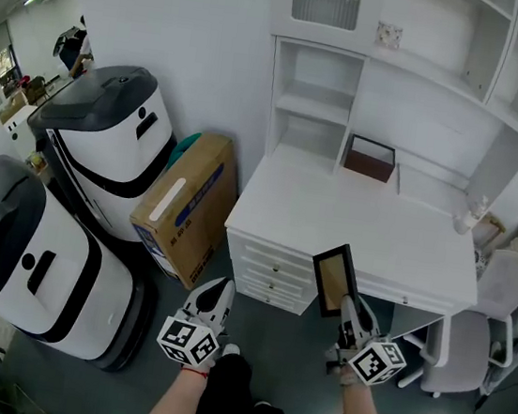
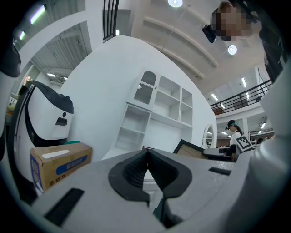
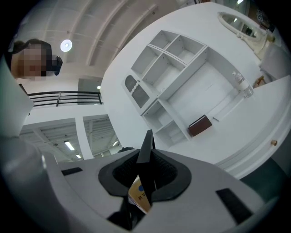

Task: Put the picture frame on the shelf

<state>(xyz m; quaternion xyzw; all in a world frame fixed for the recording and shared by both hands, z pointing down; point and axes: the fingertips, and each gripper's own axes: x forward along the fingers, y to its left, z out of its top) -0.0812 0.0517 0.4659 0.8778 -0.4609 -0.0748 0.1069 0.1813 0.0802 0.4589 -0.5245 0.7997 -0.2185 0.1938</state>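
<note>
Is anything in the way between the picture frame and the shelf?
Nothing visible blocks it. The frame, shut in the right tongs, has only desk ahead. A brown box stands beside the lower shelf openings, not in front.

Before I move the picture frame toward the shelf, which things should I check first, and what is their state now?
1. Grip: right hand-held gripper is shut on the edge of the picture frame: ok.
2. Left hand-held gripper has its jaws together, holding nothing: ok.
3. Shelf compartments above the desk look empty: ok.
4. Brown box stands beside the lower compartments, not inside them: ok.
5. Whether the frame fits a compartment: cannot tell.
</note>
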